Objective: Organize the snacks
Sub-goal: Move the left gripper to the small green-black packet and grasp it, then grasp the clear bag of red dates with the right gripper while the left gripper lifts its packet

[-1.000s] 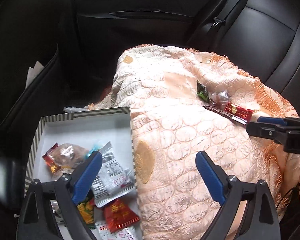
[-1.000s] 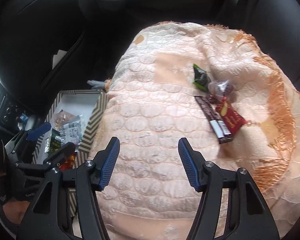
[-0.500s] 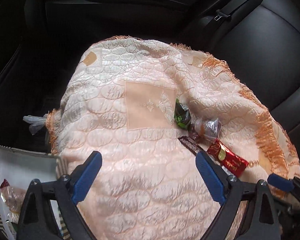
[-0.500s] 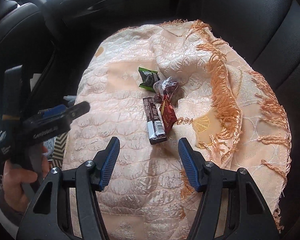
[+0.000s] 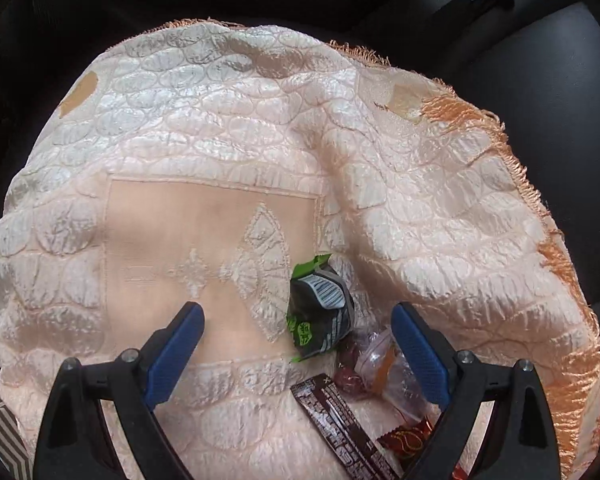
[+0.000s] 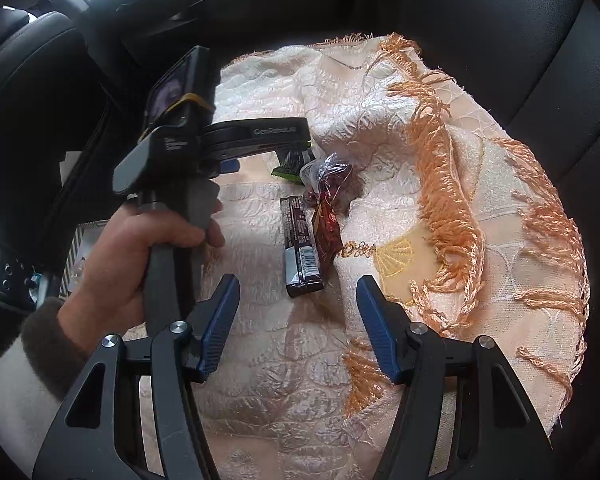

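Note:
Several snacks lie together on a peach quilted cloth spread over the car seat. They are a green and black packet, a clear-wrapped dark candy, a long brown bar and a red packet. My left gripper hangs open just over them, with the green packet lying between its blue pads and touching neither. My right gripper stands open and empty just short of the brown bar and the red packet. In the right wrist view the left gripper partly hides the green packet.
A striped box sits low at the left, behind the hand holding the left gripper; its corner shows in the left wrist view. Black seat backs and a door surround the cloth. An orange fringe runs along the cloth's right side.
My left gripper has swung right from over the striped box and come down over the snacks. The right gripper shifted right early on, then held still. Both stayed open.

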Demonstrator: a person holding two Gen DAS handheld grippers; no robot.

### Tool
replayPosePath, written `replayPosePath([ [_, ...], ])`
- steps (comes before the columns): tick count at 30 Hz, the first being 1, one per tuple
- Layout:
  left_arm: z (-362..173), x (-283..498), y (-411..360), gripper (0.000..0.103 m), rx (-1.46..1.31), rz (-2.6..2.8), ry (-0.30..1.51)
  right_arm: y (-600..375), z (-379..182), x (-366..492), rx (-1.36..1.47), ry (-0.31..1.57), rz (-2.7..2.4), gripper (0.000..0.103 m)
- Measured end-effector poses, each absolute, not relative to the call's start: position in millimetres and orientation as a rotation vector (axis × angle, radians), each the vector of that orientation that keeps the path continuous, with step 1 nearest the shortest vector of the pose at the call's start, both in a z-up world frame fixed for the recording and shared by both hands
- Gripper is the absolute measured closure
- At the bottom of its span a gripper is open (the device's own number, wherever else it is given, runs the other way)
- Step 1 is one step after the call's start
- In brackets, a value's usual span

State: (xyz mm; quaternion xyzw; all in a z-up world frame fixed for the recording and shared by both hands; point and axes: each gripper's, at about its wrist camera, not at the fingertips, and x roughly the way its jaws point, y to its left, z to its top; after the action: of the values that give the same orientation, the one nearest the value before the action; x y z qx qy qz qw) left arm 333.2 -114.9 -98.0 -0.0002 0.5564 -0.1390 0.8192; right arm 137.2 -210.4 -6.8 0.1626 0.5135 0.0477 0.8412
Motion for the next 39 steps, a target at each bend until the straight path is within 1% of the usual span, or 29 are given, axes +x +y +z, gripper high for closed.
replayPosePath([
  [1,-103,335,-116,0.009,-0.002,-0.295,1.199,-211,-7,138,0.347,1.086,0.101,0.042],
  [2,-107,335,-117,0.014,-0.001,-0.294,1.203,-211,-8,139,0.35,1.086,0.102,0.042],
  [3,-108,335,-119,0.024,0.02,-0.283,1.195,-211,-8,140,0.35,1.087,0.102,0.042],
  [4,-107,333,-121,0.036,0.053,-0.272,1.177,-211,-8,141,0.349,1.087,0.1,0.042],
  [5,-107,332,-121,0.044,0.053,-0.283,1.171,-212,-8,143,0.351,1.085,0.096,0.042],
  [6,-108,333,-121,0.063,0.014,-0.324,1.185,-212,-7,145,0.352,1.082,0.094,0.042],
  [7,-109,333,-121,0.069,-0.008,-0.348,1.204,-212,-7,148,0.353,1.08,0.092,0.042],
  [13,-99,321,-117,0.073,0.07,-0.352,1.167,-222,-12,179,0.43,1.106,0.043,0.042],
  [18,-78,314,-81,0.073,0.044,-0.323,1.138,-236,-30,218,0.543,1.16,0.032,0.042],
  [24,-54,293,-38,0.073,0.047,-0.273,1.095,-232,-59,255,0.537,1.237,-0.012,0.042],
  [27,-47,276,-21,0.073,0.054,-0.278,1.078,-225,-71,270,0.519,1.268,-0.034,0.042],
  [32,-45,269,-5,0.073,0.047,-0.274,1.081,-212,-89,298,0.395,1.309,-0.096,0.04],
  [35,-48,265,1,0.073,0.038,-0.273,1.087,-213,-102,305,0.378,1.335,-0.097,0.04],
  [38,-49,261,2,0.073,0.029,-0.277,1.095,-208,-103,304,0.322,1.326,-0.098,0.043],
  [39,-49,259,3,0.073,0.028,-0.279,1.093,-205,-103,303,0.291,1.323,-0.1,0.047],
])
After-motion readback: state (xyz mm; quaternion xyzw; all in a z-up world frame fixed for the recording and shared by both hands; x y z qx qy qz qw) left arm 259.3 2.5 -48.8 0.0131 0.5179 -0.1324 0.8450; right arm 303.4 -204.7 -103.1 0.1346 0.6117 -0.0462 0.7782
